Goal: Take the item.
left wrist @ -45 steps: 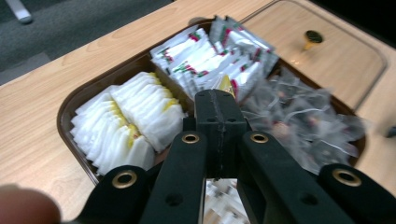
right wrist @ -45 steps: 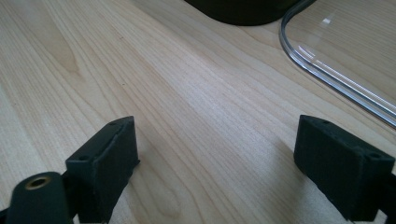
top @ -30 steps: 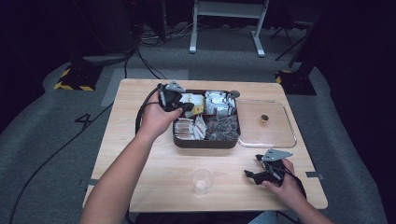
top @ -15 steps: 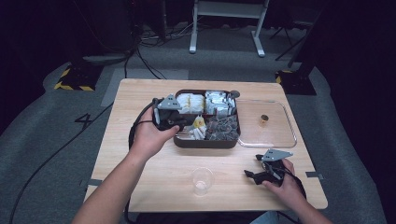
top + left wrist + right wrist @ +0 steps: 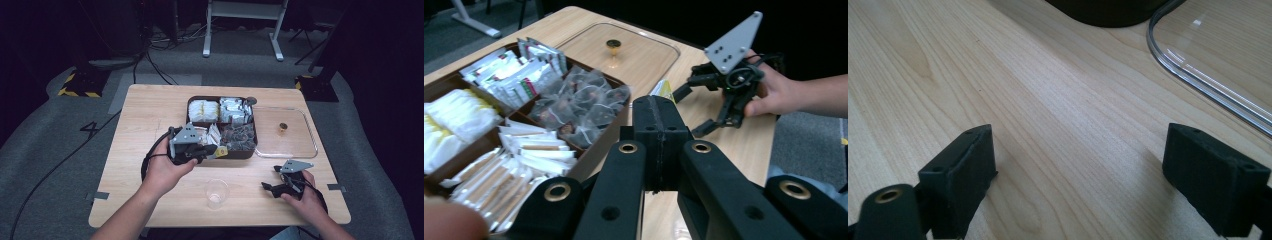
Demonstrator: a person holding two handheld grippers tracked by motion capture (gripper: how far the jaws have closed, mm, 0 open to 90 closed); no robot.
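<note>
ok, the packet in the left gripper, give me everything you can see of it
The packet is a small flat sachet, yellow with a white edge and some print too small to read; it looks like paper or foil. The left gripper has its jaws shut on it, so just one end sticks out past the pads. In the left gripper view a yellow-and-white corner pokes up behind the closed jaws. It hangs in the air above the front edge of the dark divided tray, apparently touching nothing except the pads.
</note>
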